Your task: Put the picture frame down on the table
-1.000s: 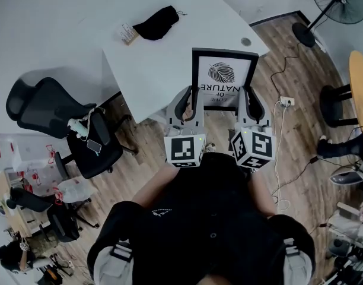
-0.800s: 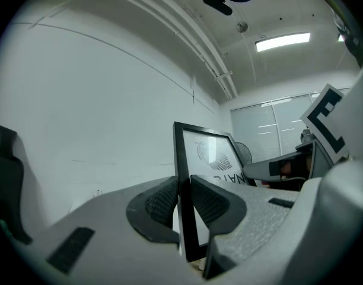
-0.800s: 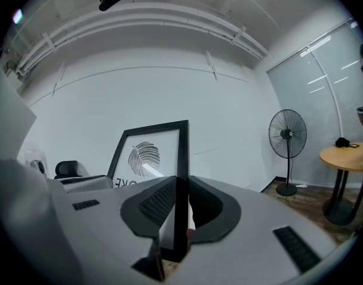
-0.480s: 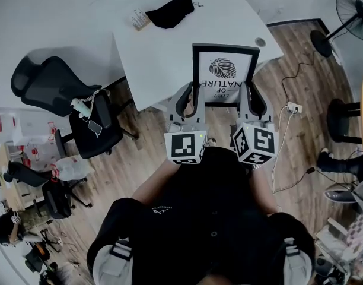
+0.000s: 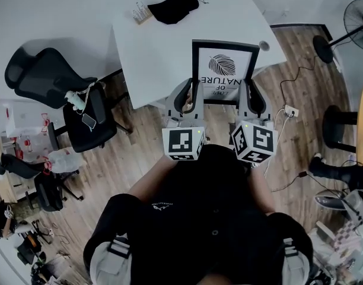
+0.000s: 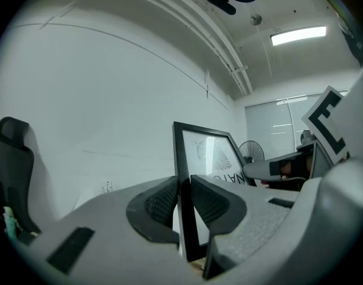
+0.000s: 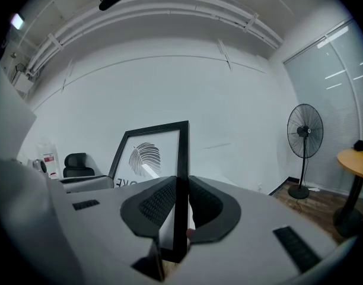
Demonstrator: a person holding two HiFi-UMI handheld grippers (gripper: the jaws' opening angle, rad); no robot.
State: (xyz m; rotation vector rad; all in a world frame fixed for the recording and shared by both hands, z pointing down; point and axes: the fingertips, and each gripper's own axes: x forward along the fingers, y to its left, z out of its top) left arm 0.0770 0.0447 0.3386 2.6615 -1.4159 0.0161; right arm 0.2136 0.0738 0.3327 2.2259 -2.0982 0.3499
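Picture frame [image 5: 223, 70]: in the air over the near edge of the white surface [image 5: 164, 46], not lying on it.
Left hand-held gripper [image 5: 190, 97]: my jaws clamped on its left rail.
Right hand-held gripper [image 5: 248, 97]: clamped on its right rail.
Progress: frame is at the surface, I judge; lowering and letting go remain.

Picture frame [image 5: 223, 70] carried farther over table [image 5: 161, 52].

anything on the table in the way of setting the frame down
Nothing visible does. The picture frame hangs over the near edge of the table, and the tabletop around it looks bare. The black cloth and small pack lie at the far end.
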